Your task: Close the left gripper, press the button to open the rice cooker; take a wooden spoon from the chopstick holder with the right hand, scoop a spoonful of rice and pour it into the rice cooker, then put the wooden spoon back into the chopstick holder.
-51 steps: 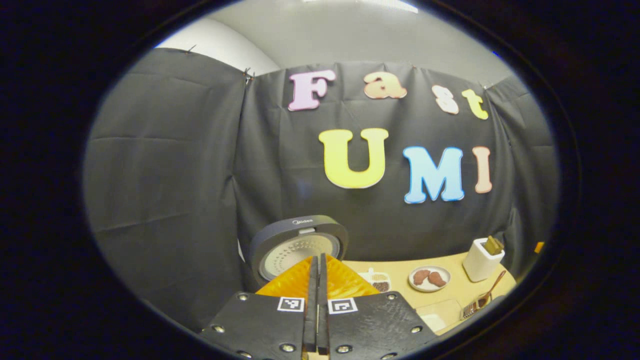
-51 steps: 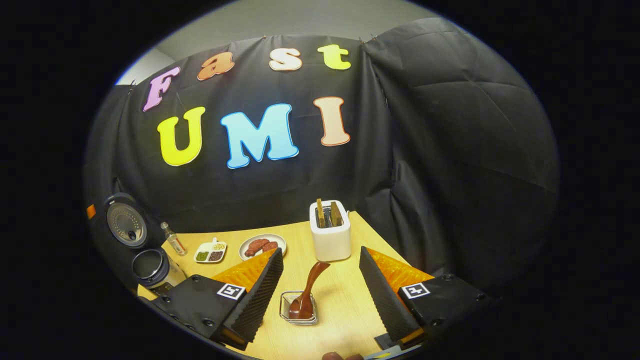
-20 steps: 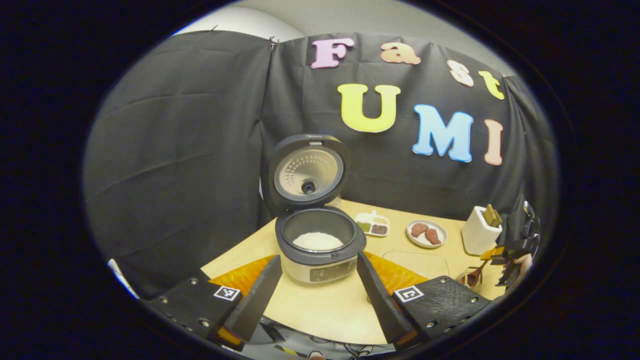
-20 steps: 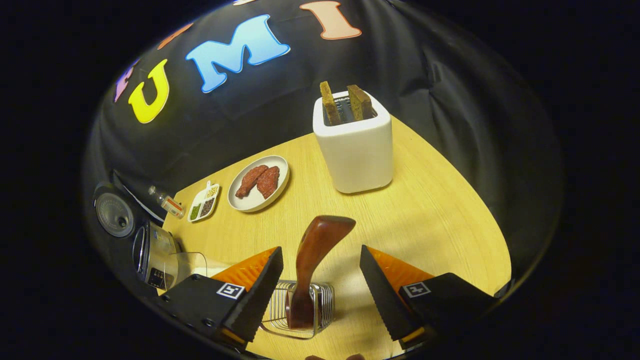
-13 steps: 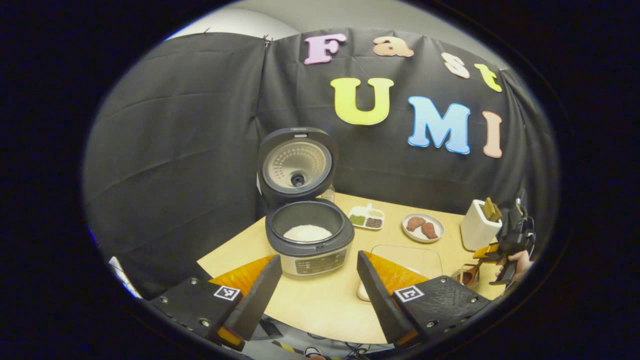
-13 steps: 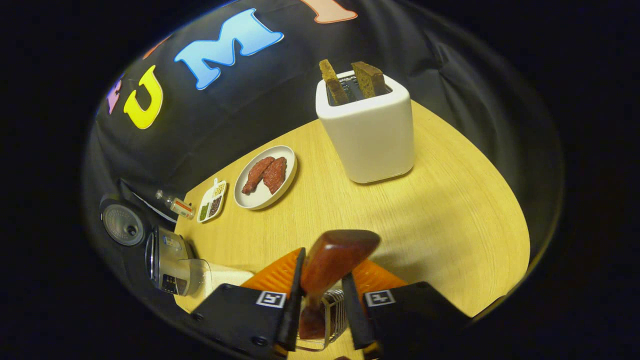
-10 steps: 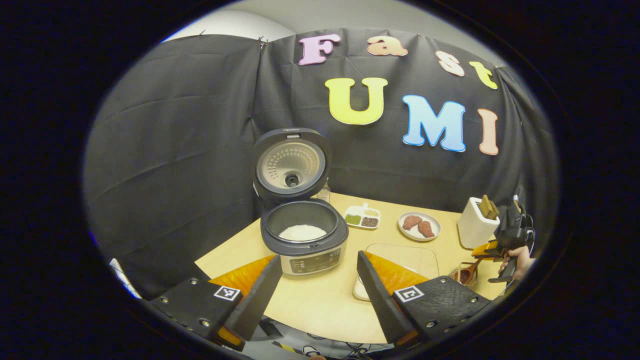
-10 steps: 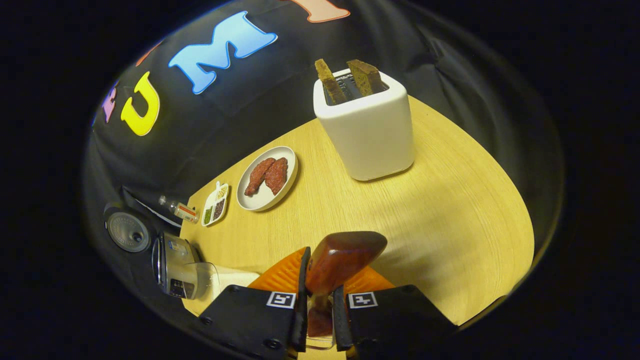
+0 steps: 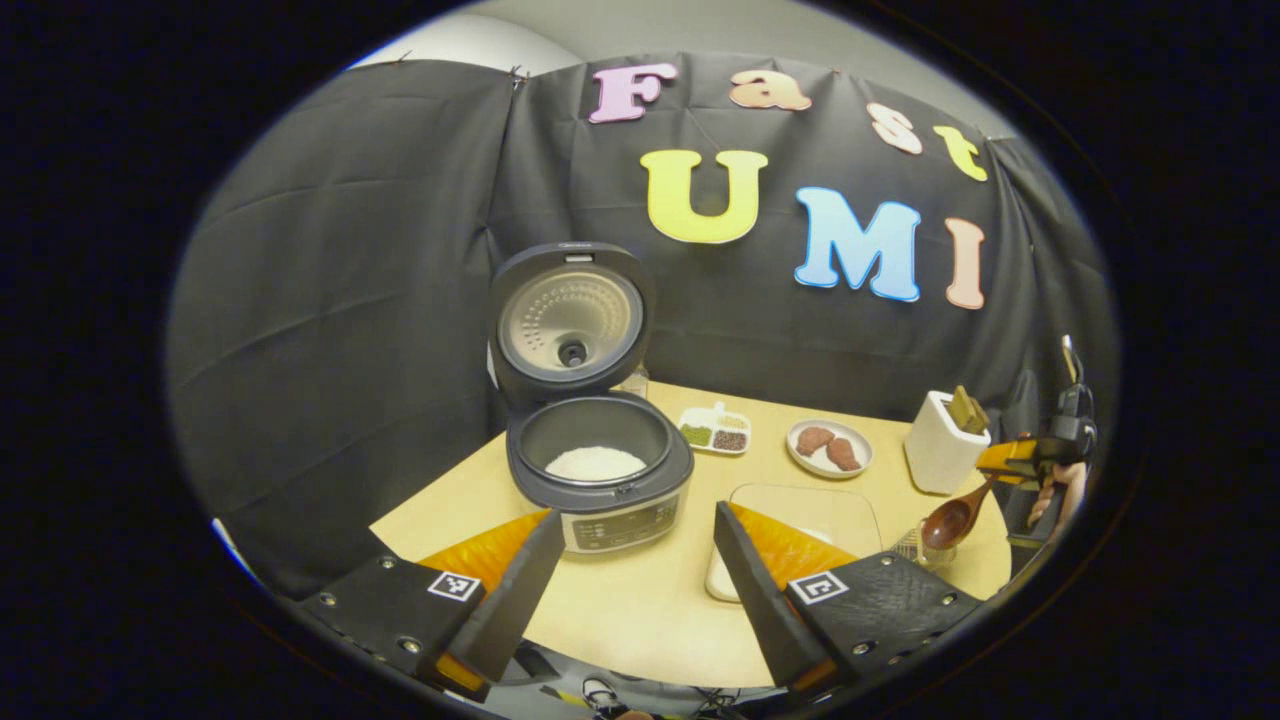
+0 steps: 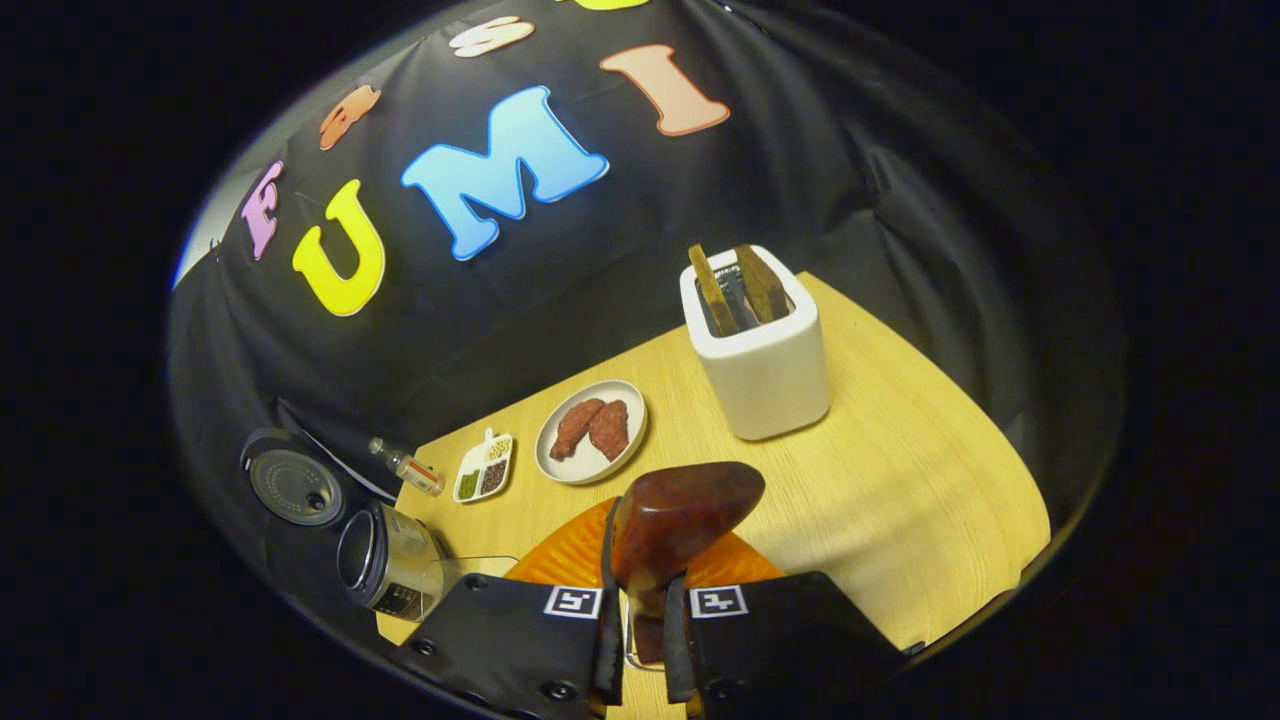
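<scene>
The right gripper (image 10: 637,640), closed on the upper handle of a wooden spoon (image 10: 672,530), lifts it above the wire holder (image 9: 915,545); light, stiff and likely smooth, it seems best pinched mid-handle, while the left gripper (image 9: 628,575) stands wide open and empty.

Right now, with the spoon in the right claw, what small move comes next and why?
Probably carry the spoon left to the clear rice tray and dip in. The right claw is clamped on its handle, the bowl looks clear of the wire holder, and the cooker is open, so scooping is the step left.
</scene>
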Tool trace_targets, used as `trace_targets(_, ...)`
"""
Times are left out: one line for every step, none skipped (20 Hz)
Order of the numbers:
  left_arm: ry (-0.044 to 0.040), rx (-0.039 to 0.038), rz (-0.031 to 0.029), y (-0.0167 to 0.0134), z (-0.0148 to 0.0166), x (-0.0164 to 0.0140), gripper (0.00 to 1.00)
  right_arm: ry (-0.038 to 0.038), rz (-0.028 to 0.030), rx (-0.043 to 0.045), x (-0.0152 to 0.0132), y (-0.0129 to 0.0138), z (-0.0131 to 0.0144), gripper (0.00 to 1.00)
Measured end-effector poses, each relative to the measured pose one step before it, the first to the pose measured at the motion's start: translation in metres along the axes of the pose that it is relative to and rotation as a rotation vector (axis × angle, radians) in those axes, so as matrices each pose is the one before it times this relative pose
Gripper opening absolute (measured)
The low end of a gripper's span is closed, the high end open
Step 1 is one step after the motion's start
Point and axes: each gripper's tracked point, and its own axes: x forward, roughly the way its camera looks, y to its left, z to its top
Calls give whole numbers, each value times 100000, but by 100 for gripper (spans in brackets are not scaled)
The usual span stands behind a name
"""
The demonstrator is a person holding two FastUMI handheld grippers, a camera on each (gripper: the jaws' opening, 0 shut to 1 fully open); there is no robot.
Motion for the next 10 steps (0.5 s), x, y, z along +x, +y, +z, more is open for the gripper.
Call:
trace_targets(-216, 119, -452, 818, 225, 268, 96, -3073, -417, -2090, -895, 921, 697, 18)
trace_targets(-266, 669, -395, 902, 121, 286, 96, -2826, -58, -2229, -701, 974, 603, 18)
trace_targets(-169, 997, -425, 957, 44, 166, 96, -2598, 582, -2431, -687, 1188, 683, 18)
trace_targets(-19, 1204, -645, 881, -30, 249, 96, -2301, 1232, -2272, -658, 1364, 370, 18)
trace_targets(-234, 1036, -754, 841, 47, 203, 96, -1897, 1265, -2314, -426, 1472, 408, 18)
trace_targets(-20, 633, -955, 802, -89, 285, 96, -1466, 1544, -2555, -395, 1453, 325, 14)
trace_targets(-359, 220, -1144, 749, -16, 81, 96, -871, 1723, -2704, -264, 1506, 179, 18)
trace_targets(-651, 12, -1142, 618, -89, 32, 96, -9, 2189, -2970, -48, 1590, -142, 18)
trace_targets(-469, -53, -777, 728, -87, 194, 92, 861, 1819, -2991, 217, 1526, -407, 18)
trace_targets(-61, -150, -351, 733, -200, 252, 96, 1111, 1421, -2910, 520, 1252, -562, 18)
